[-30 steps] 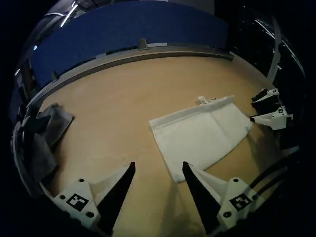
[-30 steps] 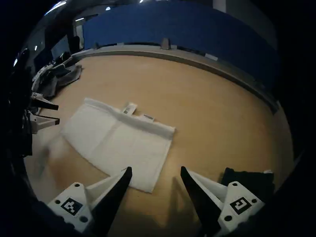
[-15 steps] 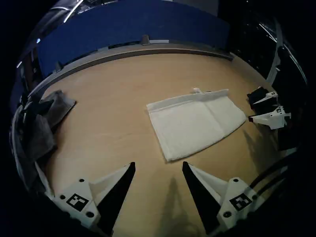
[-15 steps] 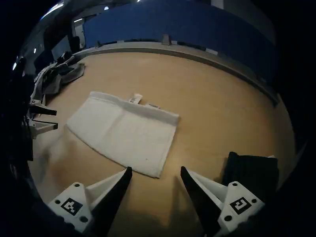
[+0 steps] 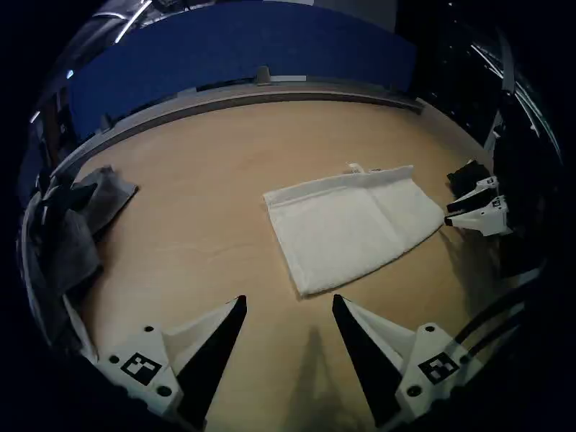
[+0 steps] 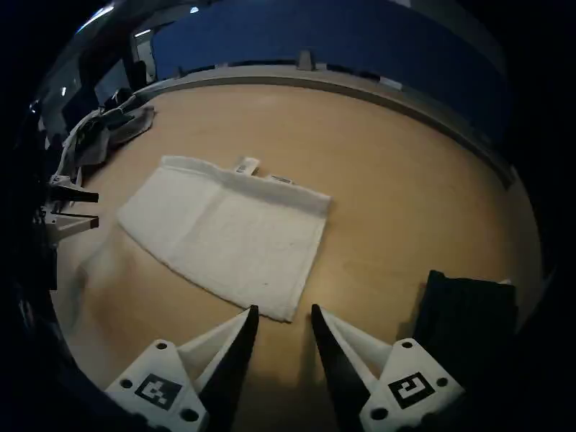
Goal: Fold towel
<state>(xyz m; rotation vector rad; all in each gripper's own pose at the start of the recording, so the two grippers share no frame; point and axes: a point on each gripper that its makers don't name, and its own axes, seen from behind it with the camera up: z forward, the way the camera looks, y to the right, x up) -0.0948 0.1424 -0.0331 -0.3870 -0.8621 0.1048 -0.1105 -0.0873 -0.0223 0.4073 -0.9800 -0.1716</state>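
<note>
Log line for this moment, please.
towel: flat on table | left gripper: open, empty | right gripper: open, empty, at towel's near corner

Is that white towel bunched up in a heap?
No, the towel lies spread flat on the wooden table.

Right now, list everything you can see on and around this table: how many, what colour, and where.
table: one, light wood, under everything
towel: one, white, lying flat mid-table
cloth pile: one, grey, at the table's left end
folded cloth: one, dark, near the right edge
partition: one, blue, behind the far edge
left tongs: one, white with black fingers, open, short of the towel
right tongs: one, same colours, narrowly open, at the towel's near corner
</note>
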